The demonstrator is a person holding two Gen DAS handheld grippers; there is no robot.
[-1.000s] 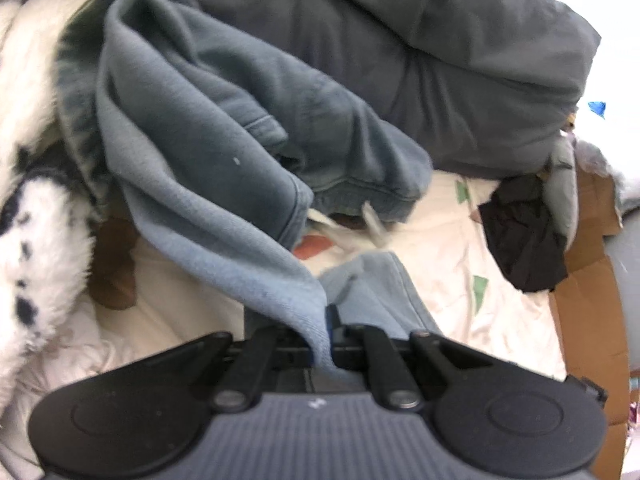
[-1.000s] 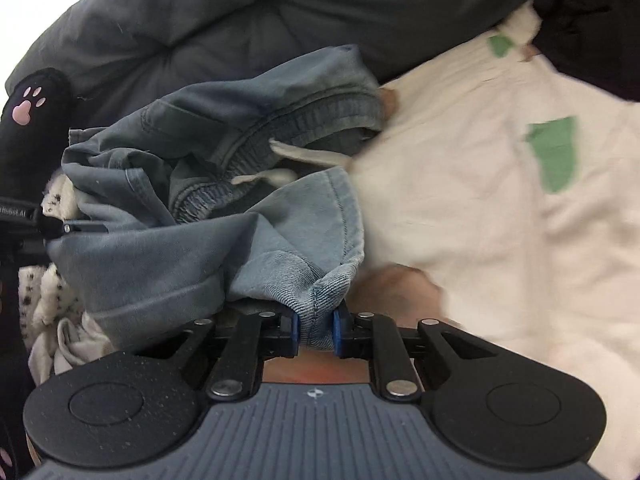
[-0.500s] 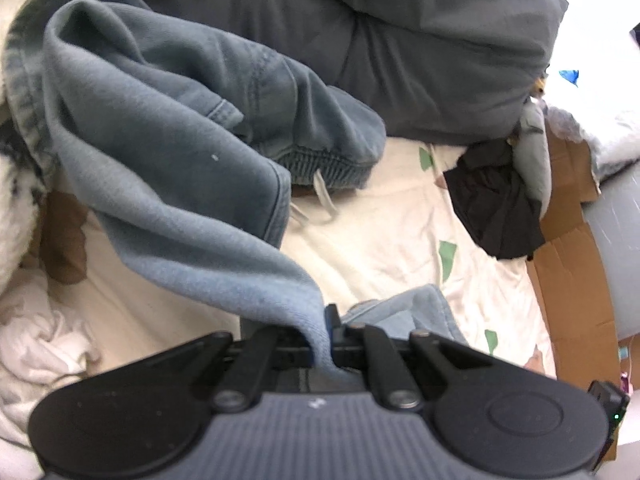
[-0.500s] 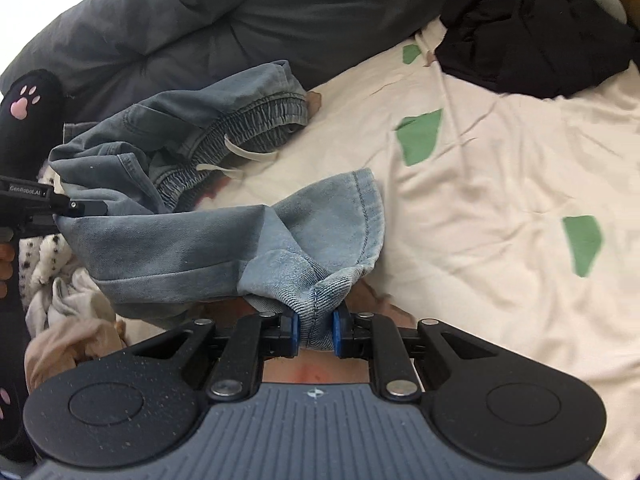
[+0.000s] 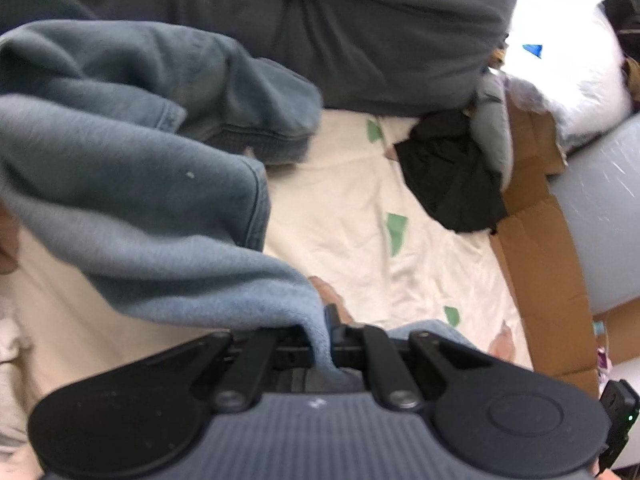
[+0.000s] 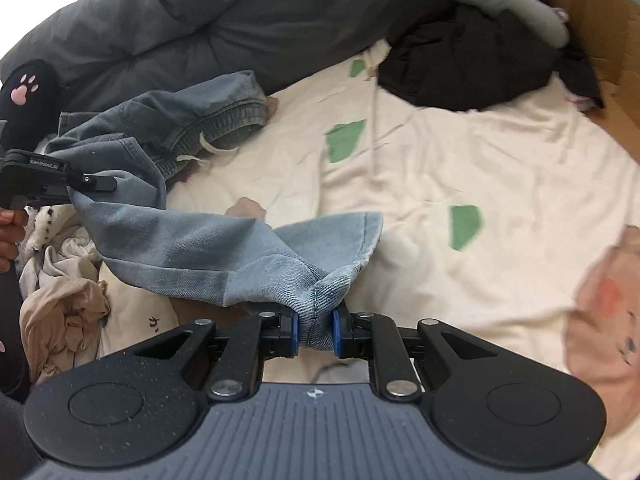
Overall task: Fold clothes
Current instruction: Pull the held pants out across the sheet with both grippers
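A pair of faded blue jeans (image 6: 192, 248) hangs stretched above a cream bed sheet (image 6: 460, 152) with green patches. My right gripper (image 6: 315, 330) is shut on a bunched hem of one leg. My left gripper (image 5: 326, 340) is shut on another edge of the jeans (image 5: 132, 216), which drape up and to the left in its view. In the right wrist view the left gripper (image 6: 90, 180) shows at the far left, pinching the denim. The elastic waistband (image 6: 224, 124) with a white drawstring lies on the sheet beyond.
A dark grey duvet (image 6: 200, 28) fills the back. A black garment (image 6: 472, 64) lies at the far right by cardboard (image 5: 536, 248). Beige and white clothes (image 6: 60, 308) pile at the left. A pink printed patch (image 6: 608, 304) shows at the right. A hand (image 6: 8, 232) grips the left tool.
Both grippers have drawn back and apart with the jeans, the right one more and rising. The leg between them is now pulled out longer, and more sheet shows beneath.
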